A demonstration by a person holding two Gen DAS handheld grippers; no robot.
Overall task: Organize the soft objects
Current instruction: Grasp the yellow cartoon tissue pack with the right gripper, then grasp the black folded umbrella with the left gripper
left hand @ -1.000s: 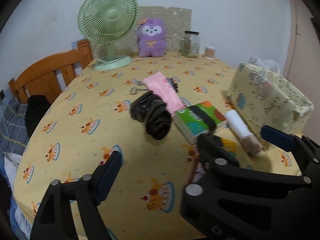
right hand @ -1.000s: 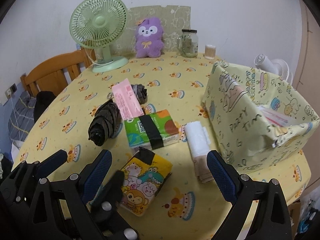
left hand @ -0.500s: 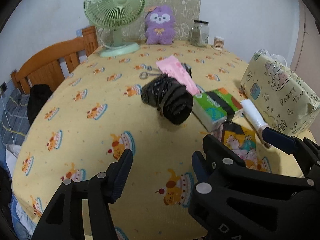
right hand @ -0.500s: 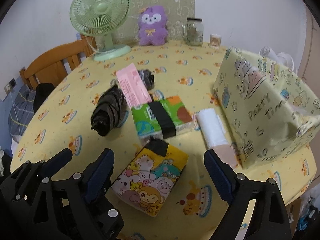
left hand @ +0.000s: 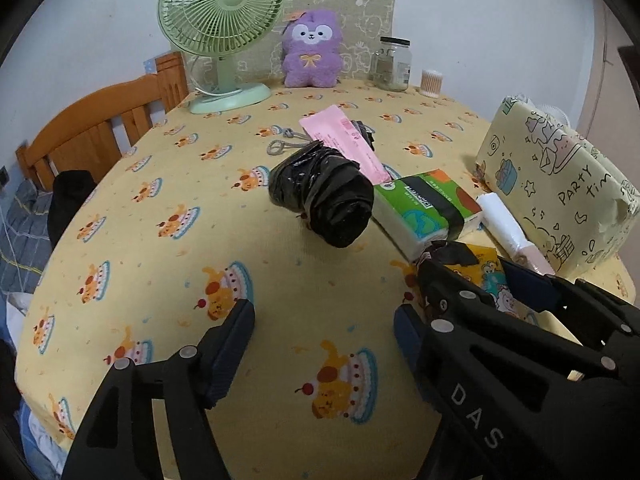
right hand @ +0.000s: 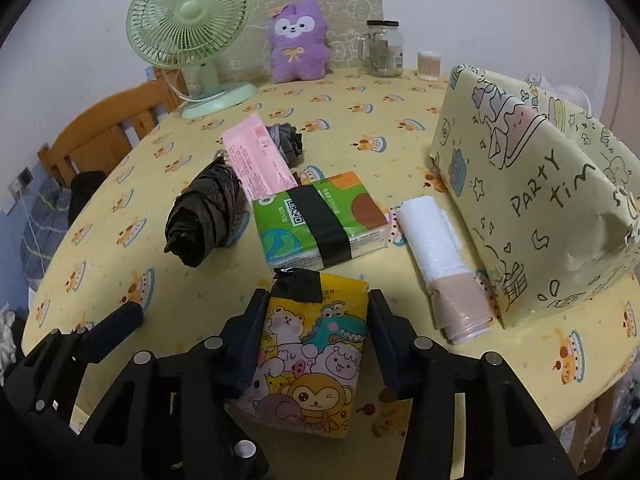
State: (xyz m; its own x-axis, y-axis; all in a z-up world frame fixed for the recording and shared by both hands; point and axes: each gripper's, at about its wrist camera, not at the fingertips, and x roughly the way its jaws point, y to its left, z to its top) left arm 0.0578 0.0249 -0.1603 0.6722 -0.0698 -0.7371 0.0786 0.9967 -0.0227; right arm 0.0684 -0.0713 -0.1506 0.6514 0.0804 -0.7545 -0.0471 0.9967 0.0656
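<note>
A yellow cartoon tissue pack (right hand: 316,344) lies near the table's front edge. My right gripper (right hand: 316,300) is closing on it, and its pads touch both sides of the pack. Beyond the pack sit a green tissue pack (right hand: 316,220) with a black band, a black bag roll (right hand: 204,216), a white bag roll (right hand: 436,248) and a pink packet (right hand: 256,160). My left gripper (left hand: 322,316) hovers over bare tablecloth short of the black bag roll (left hand: 324,200); its jaws are opening and hold nothing.
A yellow patterned box (right hand: 540,208) stands at the right, with the white roll along its foot. At the back are a green fan (right hand: 188,36), a purple plush (right hand: 298,44), a glass jar (right hand: 382,50) and a cotton swab tub (right hand: 428,65). A wooden chair (left hand: 104,136) stands left of the table.
My right gripper's jaws have closed in from wide apart onto the yellow tissue pack and sunk slightly. The left gripper narrowed, then widened again, staying nearly in place.
</note>
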